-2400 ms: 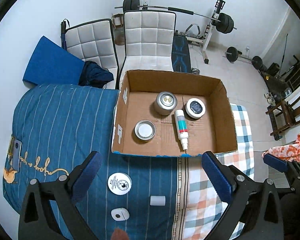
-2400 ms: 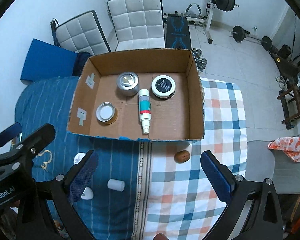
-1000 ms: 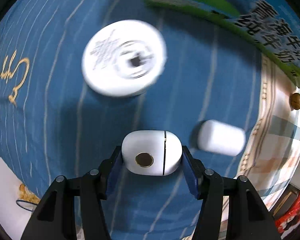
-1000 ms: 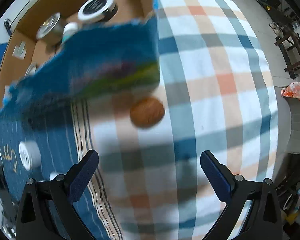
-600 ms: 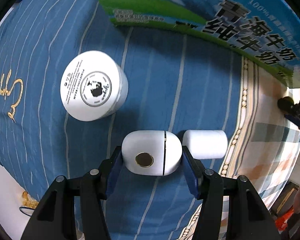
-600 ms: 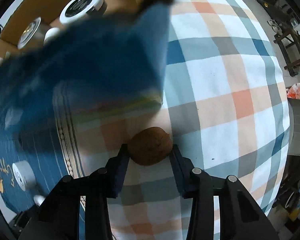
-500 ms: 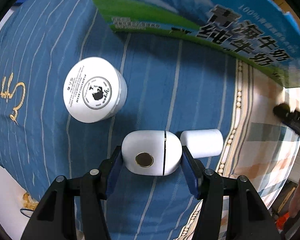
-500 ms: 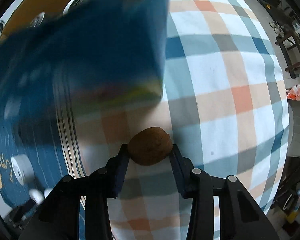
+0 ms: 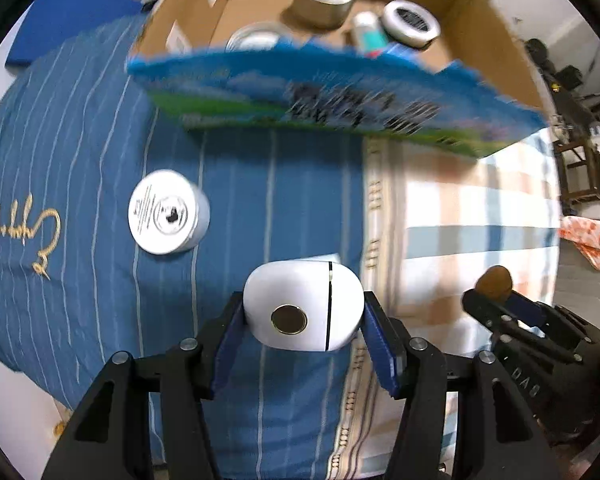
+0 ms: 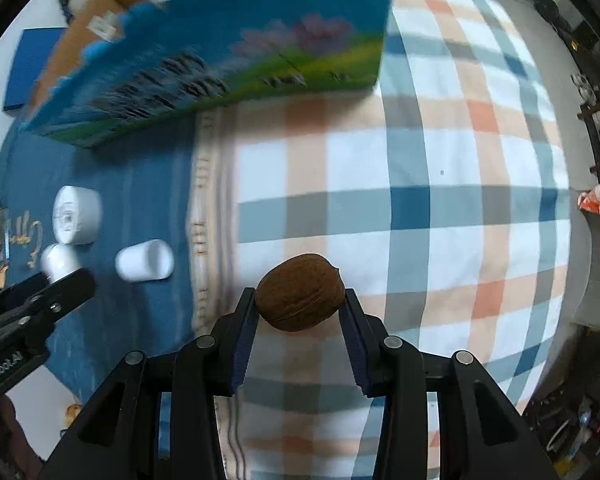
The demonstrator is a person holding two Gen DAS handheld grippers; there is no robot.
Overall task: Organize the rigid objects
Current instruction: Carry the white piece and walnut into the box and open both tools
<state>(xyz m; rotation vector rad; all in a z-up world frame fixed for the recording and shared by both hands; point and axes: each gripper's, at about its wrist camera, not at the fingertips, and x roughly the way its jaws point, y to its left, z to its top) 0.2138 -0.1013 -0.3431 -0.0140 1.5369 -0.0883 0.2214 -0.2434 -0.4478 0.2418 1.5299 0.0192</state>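
We work over a table point(image 10: 440, 208) draped in a blue striped cloth and a plaid cloth. At its far side stands the open cardboard box point(image 9: 496, 36), which already contains two tins, a round white-rimmed case and a tube.

Two items remain on the blue cloth: a white jar point(image 9: 168, 212) lying well to the left, and a small white cylinder point(image 10: 144, 260) just beside the left tool.

The left gripper point(image 9: 304, 324) is clenched on a white oval case point(image 9: 300, 308), both pads flat against its ends. The right gripper point(image 10: 300, 312) is clamped on a walnut point(image 10: 300, 292), which we hold clear above the plaid cloth.

We judge the step in hand to be carrying both items to the box. To do it well:

1. Maintain squeeze pressure; the smooth case and the round nut can slip.
2. Lift each item above the printed front wall before moving forward.
3. Lower into bare floor areas, clear of the items inside.
4. Release only near the floor, since the walnut may roll.
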